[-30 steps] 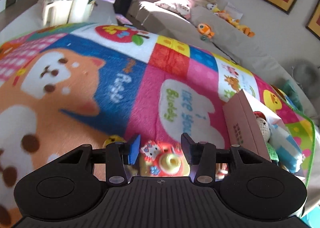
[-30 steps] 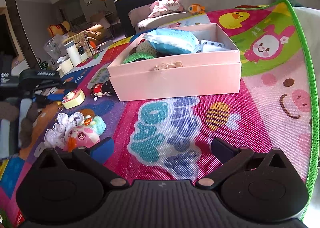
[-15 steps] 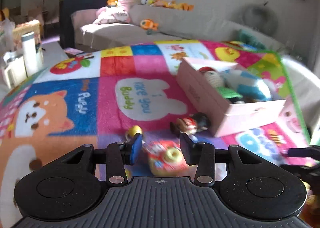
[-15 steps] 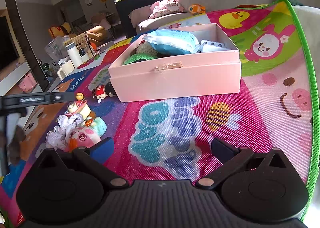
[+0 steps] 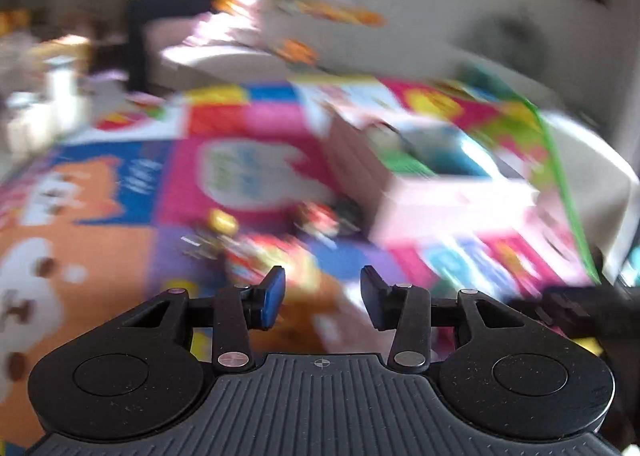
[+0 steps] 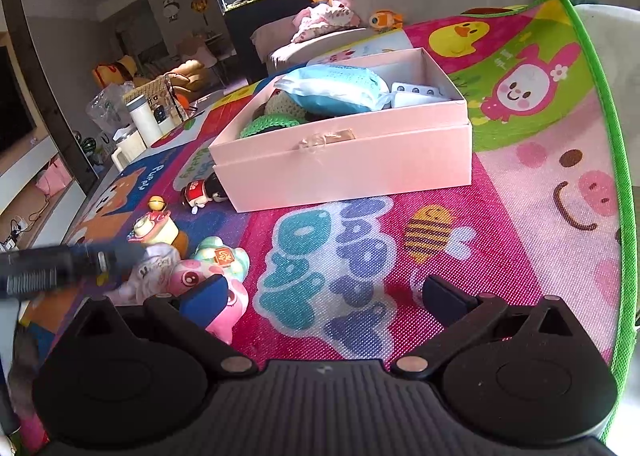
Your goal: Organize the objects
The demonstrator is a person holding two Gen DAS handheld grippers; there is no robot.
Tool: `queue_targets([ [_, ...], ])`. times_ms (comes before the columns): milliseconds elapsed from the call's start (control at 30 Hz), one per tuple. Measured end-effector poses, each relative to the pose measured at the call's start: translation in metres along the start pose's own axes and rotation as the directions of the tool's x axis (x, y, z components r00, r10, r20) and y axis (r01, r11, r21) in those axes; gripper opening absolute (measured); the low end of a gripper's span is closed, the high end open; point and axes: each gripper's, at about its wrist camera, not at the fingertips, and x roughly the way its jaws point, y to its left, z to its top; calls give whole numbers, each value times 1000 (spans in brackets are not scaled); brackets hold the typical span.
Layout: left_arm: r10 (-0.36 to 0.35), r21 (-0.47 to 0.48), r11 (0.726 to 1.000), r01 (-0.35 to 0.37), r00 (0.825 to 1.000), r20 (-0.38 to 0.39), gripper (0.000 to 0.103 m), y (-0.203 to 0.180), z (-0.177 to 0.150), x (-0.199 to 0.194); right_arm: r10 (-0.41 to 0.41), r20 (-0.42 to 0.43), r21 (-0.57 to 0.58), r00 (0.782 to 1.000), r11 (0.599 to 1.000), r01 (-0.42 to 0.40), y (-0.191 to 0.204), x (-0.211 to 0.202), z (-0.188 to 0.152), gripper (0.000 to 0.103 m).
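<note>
Pink cardboard, the box (image 6: 344,159) sits mid-mat, already holding a blue pack (image 6: 336,89), while loose toys (image 6: 208,276) crowd its near-left corner. The left tongs (image 5: 322,298) are parted and empty above that cluster, in a blurred view, so a hasty grab could knock the cake toy (image 6: 154,225) or wind-up figure (image 6: 202,191) aside. The right tongs (image 6: 320,296) gape over bare mat (image 6: 500,223), the roomiest approach before the green edge (image 6: 622,175).

A bright cartoon-printed play mat with a green border (image 6: 520,183) covers the floor. On it rests an open pale pink cardboard box (image 6: 344,167) (its contents stay inside). Just beside the box's left corner lies a small red-and-black figurine (image 6: 200,193). Nearer sit a cream toy cake (image 6: 154,228) and a pink-and-mint plush toy (image 6: 216,268), close together.
</note>
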Motion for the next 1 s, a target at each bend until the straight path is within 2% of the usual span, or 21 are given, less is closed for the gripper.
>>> queue_targets([
  [67, 70, -30, 997, -71, 997, -15, 45, 10, 0, 4, 1, 0, 1, 1000, 1000, -1, -1, 0, 0, 103],
  [200, 94, -7, 995, -95, 988, -120, 45, 16, -12, 12, 10, 3, 11, 1000, 1000, -10, -3, 0, 1, 103],
  [333, 127, 118, 987, -113, 985, -114, 51, 0, -15, 15, 10, 3, 12, 1000, 1000, -10, -3, 0, 1, 103],
  [433, 84, 85, 994, -73, 987, -134, 55, -2, -11, 22, 11, 3, 13, 1000, 1000, -11, -3, 0, 1, 103],
  [467, 84, 87, 994, -72, 987, -135, 60, -5, -11, 23, 11, 3, 12, 1000, 1000, -11, -3, 0, 1, 103],
  [567, 91, 82, 993, -81, 988, -128, 62, -7, -11, 27, 11, 2, 11, 1000, 1000, -11, -3, 0, 1, 103],
  [767, 110, -49, 992, -115, 989, -100, 60, 2, -4, 33, 12, 2, 13, 1000, 1000, -12, -3, 0, 1, 103],
  [1000, 142, -36, 989, -145, 988, -63, 60, 1, 4, 53, 13, 2, 13, 1000, 1000, -13, -4, 0, 1, 103],
])
